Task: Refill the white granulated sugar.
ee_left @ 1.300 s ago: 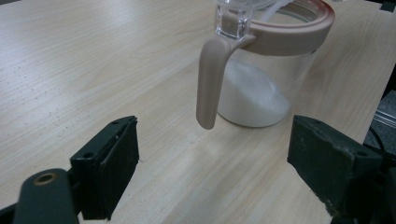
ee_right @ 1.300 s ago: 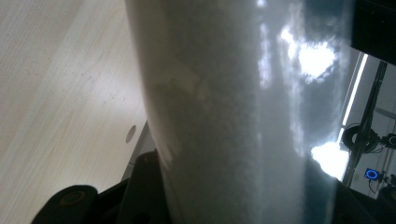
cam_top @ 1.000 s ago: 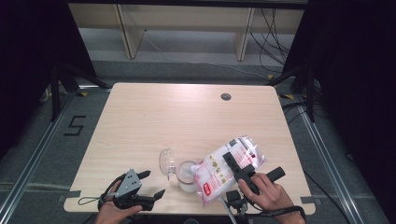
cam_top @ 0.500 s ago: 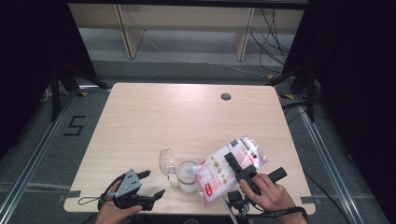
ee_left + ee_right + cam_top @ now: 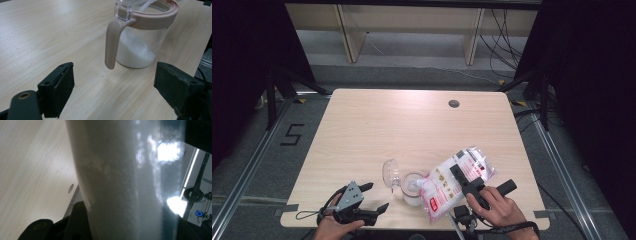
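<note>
Right tongs (image 5: 462, 176): clamped on the bag (image 5: 451, 187) of white granules, gripping across its middle; bag tilted, lower corner down toward the jar (image 5: 413, 189). In the right gripper view the bag (image 5: 125, 182) sits between the black jaws.
Left tongs (image 5: 374, 197): wide, holding nothing; resting low, left of the jar, near the front edge of the tabletop (image 5: 412, 125). In the left gripper view the open jaws frame the jar (image 5: 140, 42) and its handle (image 5: 112, 45), apart from both.
Jar: upright, directly beneath the bag's lower corner; clear flip lid (image 5: 390, 173) swung open on its left; pink rim; white granules part-fill it, banked higher on one side.
Change over the last second: none visible; bag angle, both hands and jar match the earlier frames.
Reading: pour held steady; flow itself not resolvable. Jar far from full, so judged mid-fill.
Risk: spill over the rim if the bag shifts off the jar mouth.
</note>
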